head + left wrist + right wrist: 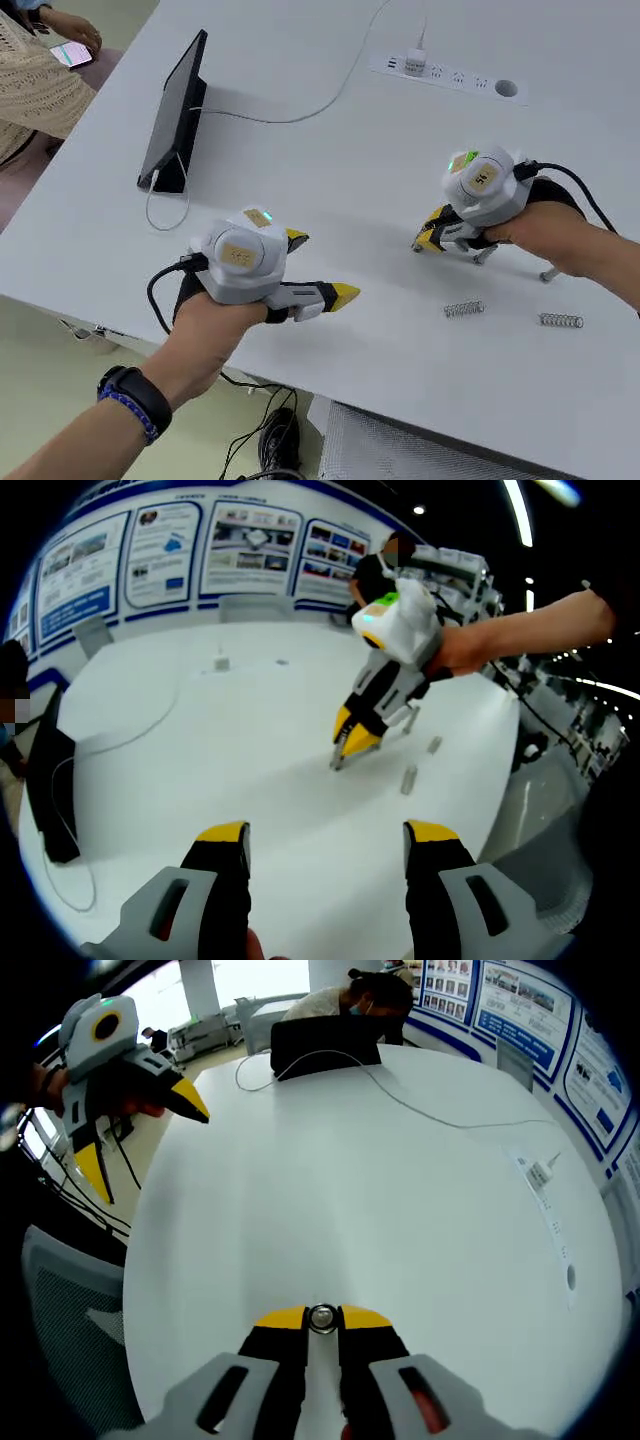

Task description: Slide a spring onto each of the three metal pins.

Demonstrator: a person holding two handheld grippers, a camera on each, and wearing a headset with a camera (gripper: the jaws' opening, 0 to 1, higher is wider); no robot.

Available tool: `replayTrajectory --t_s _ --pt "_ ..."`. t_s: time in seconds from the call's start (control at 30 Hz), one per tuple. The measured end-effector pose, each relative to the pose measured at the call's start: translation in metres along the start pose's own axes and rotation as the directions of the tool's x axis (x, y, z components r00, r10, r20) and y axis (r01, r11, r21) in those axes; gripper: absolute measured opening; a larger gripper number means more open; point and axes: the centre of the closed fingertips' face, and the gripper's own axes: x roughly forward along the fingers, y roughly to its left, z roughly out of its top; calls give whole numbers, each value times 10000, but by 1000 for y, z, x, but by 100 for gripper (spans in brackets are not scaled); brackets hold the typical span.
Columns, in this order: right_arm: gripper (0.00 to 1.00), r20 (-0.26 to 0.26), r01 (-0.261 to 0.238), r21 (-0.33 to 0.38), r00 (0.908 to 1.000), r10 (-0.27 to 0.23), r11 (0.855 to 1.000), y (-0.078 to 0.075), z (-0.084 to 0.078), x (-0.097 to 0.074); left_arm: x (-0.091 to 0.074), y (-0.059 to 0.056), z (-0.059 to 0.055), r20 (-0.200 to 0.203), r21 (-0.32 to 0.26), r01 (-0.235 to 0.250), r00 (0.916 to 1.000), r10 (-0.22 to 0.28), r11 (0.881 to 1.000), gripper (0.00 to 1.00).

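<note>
**White worktop: two springs loose, one pin in the right fingers**

Head view: the white worktop (pixel 330 140) carries a dark tablet (pixel 178 105) and a power strip (pixel 440 72), both well beyond the fingers. The first spring (pixel 463 309) lies bare just short of the right gripper (pixel 432 240). The second spring (pixel 561 320) lies farther out to that gripper's side. No spring can be seen on a pin, so the task looks barely begun, with all three pins left to do.

Left gripper view: the left gripper (pixel 327 832) has its fingers spread wide with nothing between them. Ahead of them, the right gripper points its tips down at the worktop.

Right gripper view: the right fingers are almost closed, pinching the round metal head of a pin (pixel 322 1317) between their yellow tips. The left gripper sits up and left of them.
</note>
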Motion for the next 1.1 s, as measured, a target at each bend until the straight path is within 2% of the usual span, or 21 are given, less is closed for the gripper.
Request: replayTrajectory --t_s 0.53,0.63,0.73,0.93,1.1 --pt "14 -130 139 4 9998 -139 9999 0 -8 10 -1 -1 -2 16 -148 -19 10000 19 9999 63" --pt "24 -148 205 -1 9997 -205 9998 0 -9 9 -1 -1 -1 31 -138 -15 10000 15 9999 63" --pt "25 -74 232 59 9997 -232 9997 -1 -11 5 -2 -1 -1 59 -162 -5 10000 6 9999 63" --pt "34 -67 433 111 9990 -433 9990 -4 -19 -3 -1 -5 -1 66 -165 67 10000 -66 9998 62" --pt "39 236 622 341 9977 -630 9975 0 -18 -14 -1 -9 0 96 -173 126 9999 -125 9998 63"
